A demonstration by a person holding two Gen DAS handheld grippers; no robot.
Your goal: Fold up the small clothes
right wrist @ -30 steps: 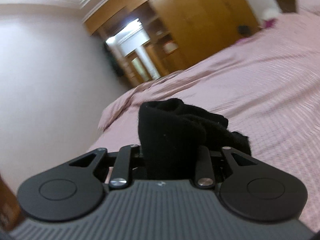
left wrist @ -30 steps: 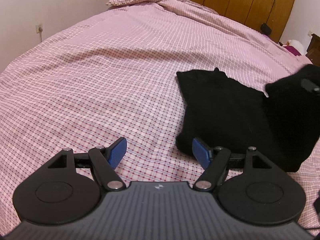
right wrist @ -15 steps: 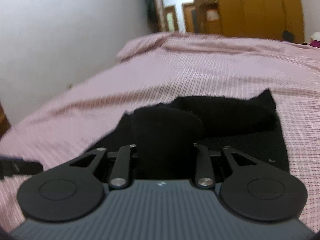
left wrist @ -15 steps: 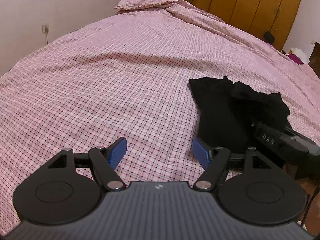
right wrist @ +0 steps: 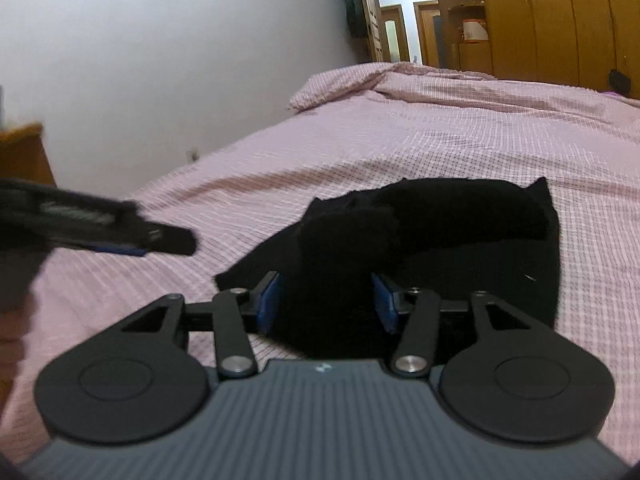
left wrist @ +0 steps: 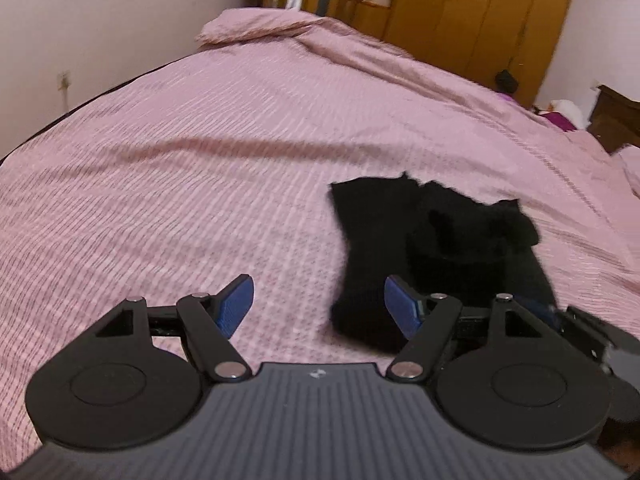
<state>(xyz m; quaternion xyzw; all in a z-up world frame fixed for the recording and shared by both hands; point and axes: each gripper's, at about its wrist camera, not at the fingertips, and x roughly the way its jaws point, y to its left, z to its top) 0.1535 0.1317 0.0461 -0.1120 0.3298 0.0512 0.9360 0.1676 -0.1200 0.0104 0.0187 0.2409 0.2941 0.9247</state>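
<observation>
A small black garment lies on the pink checked bedspread, with one part folded over onto the rest. In the right wrist view the folded part runs back between the blue pads of my right gripper. Its jaws are opening, and the pads stand just clear of the cloth on both sides. My left gripper hovers open over bare bedspread, just left of the garment's near end, with nothing between its fingers. The right gripper shows at the lower right of the left wrist view.
A pillow under the same cover lies at the bed's far end. Wooden wardrobes line the back wall. A white wall runs along the bed's left side, with a wooden cabinet near it.
My right gripper swung the lifted part of the garment down onto the flat part and its jaws widened, baring the blue pads. The left gripper rose slightly, still open.
</observation>
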